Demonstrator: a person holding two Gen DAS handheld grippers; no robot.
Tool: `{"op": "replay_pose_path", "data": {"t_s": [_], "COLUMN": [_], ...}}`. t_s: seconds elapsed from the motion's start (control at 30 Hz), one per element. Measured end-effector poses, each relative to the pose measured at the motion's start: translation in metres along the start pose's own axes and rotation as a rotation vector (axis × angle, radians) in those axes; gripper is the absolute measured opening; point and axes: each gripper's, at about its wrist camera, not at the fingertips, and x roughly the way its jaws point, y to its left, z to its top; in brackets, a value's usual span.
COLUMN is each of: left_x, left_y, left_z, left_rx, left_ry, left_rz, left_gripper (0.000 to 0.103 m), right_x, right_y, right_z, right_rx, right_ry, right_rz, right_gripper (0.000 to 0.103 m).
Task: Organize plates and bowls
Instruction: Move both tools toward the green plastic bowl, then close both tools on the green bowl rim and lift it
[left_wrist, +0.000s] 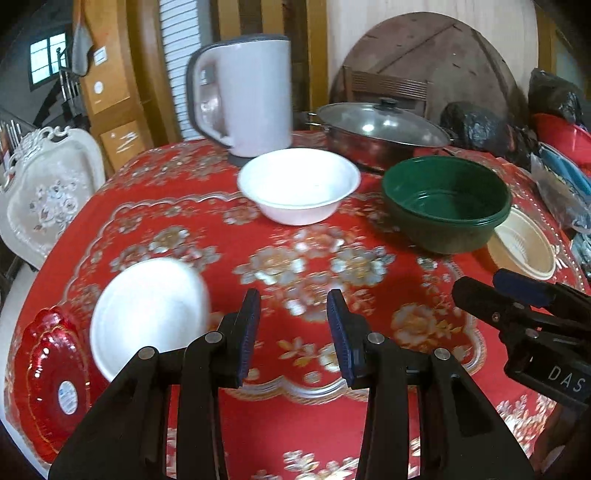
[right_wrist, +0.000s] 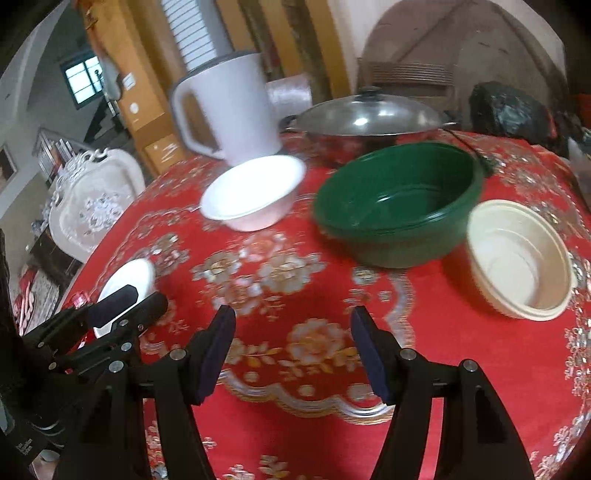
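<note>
From the left wrist view, the left gripper (left_wrist: 293, 332) hung over the red cloth (left_wrist: 184, 206), its fingers spread with nothing between them. A white bowl (left_wrist: 147, 314) lay near-left, tilted and blurred, just beside a red plate (left_wrist: 51, 373) at the table edge; the plate bore a small oval sticker whose print was too small to read. A second white bowl (left_wrist: 299, 184) stood farther back in front of the kettle (left_wrist: 247, 96). The green bowl (left_wrist: 447, 203) sat to the right, its rim showing stacked layers, with a cream bowl (left_wrist: 524, 247) just beside it. A lidded pan (left_wrist: 380, 133) stood behind. The right gripper (left_wrist: 517, 295) entered at right, its body marked "DAS"; whether its fingers were apart could not be told here.

From the right wrist view, the right gripper (right_wrist: 293, 350) had its fingers spread wide, empty, above the cloth (right_wrist: 295, 424). Ahead stood the green bowl (right_wrist: 399, 203), the cream bowl (right_wrist: 521, 258) just right of it, and the far white bowl (right_wrist: 255, 192) before the kettle (right_wrist: 229, 114) and pan (right_wrist: 369, 122). The left gripper (right_wrist: 125, 299) showed at left over the near white bowl (right_wrist: 129, 280); small print on its body was unreadable.
</note>
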Motion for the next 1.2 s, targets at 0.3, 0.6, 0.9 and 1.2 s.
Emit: {"op": "replay_pose_path", "data": {"t_s": [0.3, 0.6, 0.9, 1.2], "left_x": [0.015, 0.029, 0.065, 0.089], "left_y": [-0.040, -0.063, -0.069, -0.075], "left_z": [0.020, 0.049, 0.072, 0.086], "left_rx": [0.029, 0.012, -0.087, -0.120], "left_ry": [0.012, 0.018, 0.109, 0.138], "left_rz": [-0.035, -0.067, -0.136, -0.149], "left_gripper": [0.037, 0.037, 0.037, 0.037], "right_x": [-0.012, -0.016, -0.007, 0.029], "right_y": [-0.049, -0.084, -0.116, -0.148], "right_z": [0.013, 0.035, 0.076, 0.102], "right_rx": [0.065, 0.099, 0.154, 0.218], "right_ry": [-0.022, -0.050, -0.085, -0.017], "right_rz": [-0.044, -0.071, -0.054, -0.031], "right_gripper": [0.065, 0.066, 0.066, 0.066]}}
